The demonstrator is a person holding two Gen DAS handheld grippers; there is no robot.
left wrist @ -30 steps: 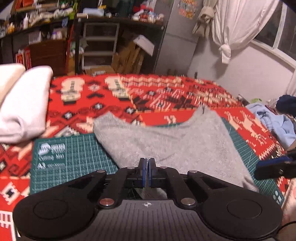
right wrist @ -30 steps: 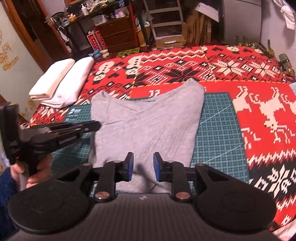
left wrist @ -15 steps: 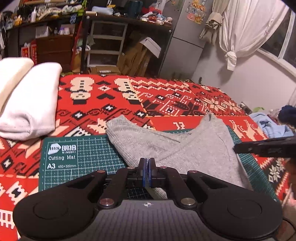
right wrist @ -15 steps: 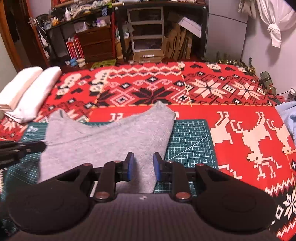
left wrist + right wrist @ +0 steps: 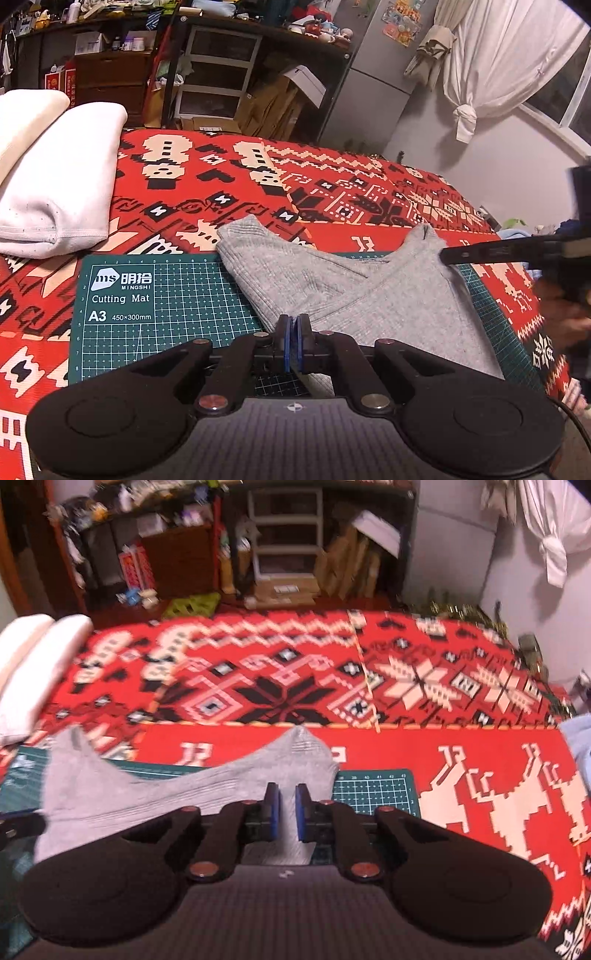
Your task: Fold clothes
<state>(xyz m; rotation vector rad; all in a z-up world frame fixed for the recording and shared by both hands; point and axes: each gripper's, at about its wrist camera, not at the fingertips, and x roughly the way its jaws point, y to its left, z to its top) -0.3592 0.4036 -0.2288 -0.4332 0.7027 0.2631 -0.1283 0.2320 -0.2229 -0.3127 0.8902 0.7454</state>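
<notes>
A grey knit garment (image 5: 373, 299) lies partly on a green cutting mat (image 5: 155, 314) on the red patterned bedspread (image 5: 229, 184). My left gripper (image 5: 294, 332) is shut on the garment's near left edge, and a fold runs from it toward the far right corner. The right gripper (image 5: 443, 254), held by a hand (image 5: 569, 321), reaches in from the right near that far right corner. In the right wrist view my right gripper (image 5: 287, 812) stands over the grey garment (image 5: 166, 794), its blue pads a narrow gap apart with grey fabric showing between them.
Two folded white garments (image 5: 55, 184) sit at the far left of the bed. Light blue clothing (image 5: 580, 746) lies at the right edge. Shelves, drawers and cardboard boxes (image 5: 273, 103) stand beyond the bed. The red bedspread (image 5: 480, 794) stretches to the right of the mat.
The left gripper has drawn the garment's near left edge up and in, creasing it diagonally. The right gripper has moved forward toward the far right corner, and its fingers have narrowed.
</notes>
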